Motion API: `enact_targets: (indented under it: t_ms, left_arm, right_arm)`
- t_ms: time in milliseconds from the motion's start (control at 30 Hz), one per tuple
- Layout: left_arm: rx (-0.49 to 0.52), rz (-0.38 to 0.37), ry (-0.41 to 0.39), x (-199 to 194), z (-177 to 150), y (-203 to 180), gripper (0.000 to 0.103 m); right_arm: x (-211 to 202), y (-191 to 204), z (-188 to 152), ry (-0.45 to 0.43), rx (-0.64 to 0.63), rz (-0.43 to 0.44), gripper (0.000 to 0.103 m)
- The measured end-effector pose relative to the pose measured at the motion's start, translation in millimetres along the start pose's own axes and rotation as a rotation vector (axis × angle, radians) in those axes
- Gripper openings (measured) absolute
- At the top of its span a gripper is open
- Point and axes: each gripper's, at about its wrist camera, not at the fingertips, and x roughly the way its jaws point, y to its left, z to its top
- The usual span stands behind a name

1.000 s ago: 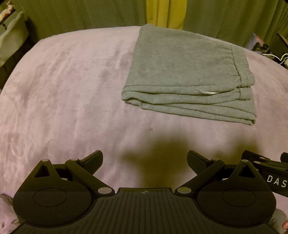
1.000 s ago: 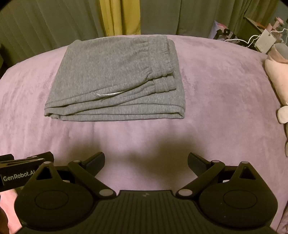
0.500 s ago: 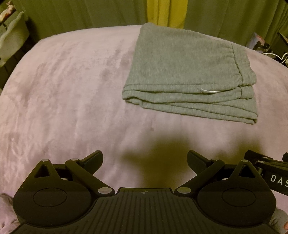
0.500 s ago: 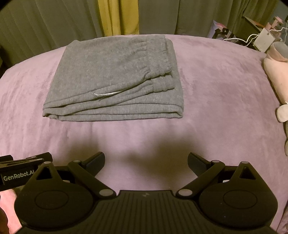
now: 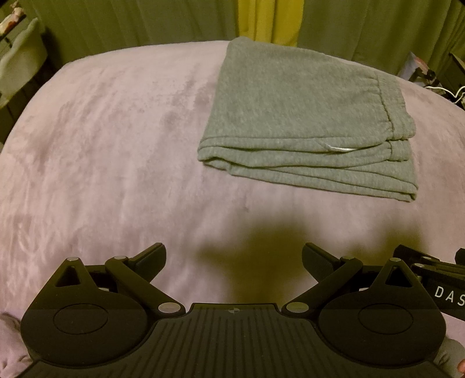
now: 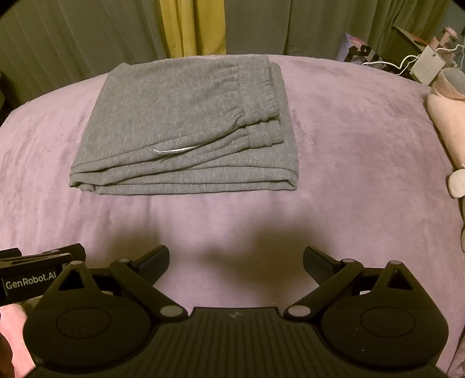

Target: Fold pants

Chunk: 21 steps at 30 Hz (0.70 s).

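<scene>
The grey knit sweatpants lie folded into a flat, layered rectangle on the lilac plush blanket that covers the bed, toward its far side. The elastic waistband sits on top along the bundle's right-hand edge, gathered and bunched, and a thin white drawstring or pocket edge (I cannot tell which) shows as a pale sliver near the front. The stacked folds face the near side, four or five soft edges one over another, the lowest layer jutting out a little past the rest.

Both pairs of tongs hover low over the bare blanket, well short of the pants and touching nothing. The left tongs are spread wide, with empty blanket between the two black fingers; the right tongs are splayed the same way and just as empty. They sit side by side, each showing at the edge of the other's view. Dark shadows fall on the blanket ahead of them.

Behind the bed hang olive-green pleated curtains with a yellow strip between them. At the right edge a pale pink plush toy rests on the blanket, with a white charger block and cables beyond it.
</scene>
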Motion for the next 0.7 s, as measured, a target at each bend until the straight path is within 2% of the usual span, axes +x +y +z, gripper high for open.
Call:
enact_targets:
  t_ms: [700]
  left_arm:
    - [0.001, -0.008, 0.003, 4.1, 0.6, 1.5, 0.102]
  right_arm:
    - [6.2, -0.5, -1.2, 0.002, 0.002, 0.010, 0.099]
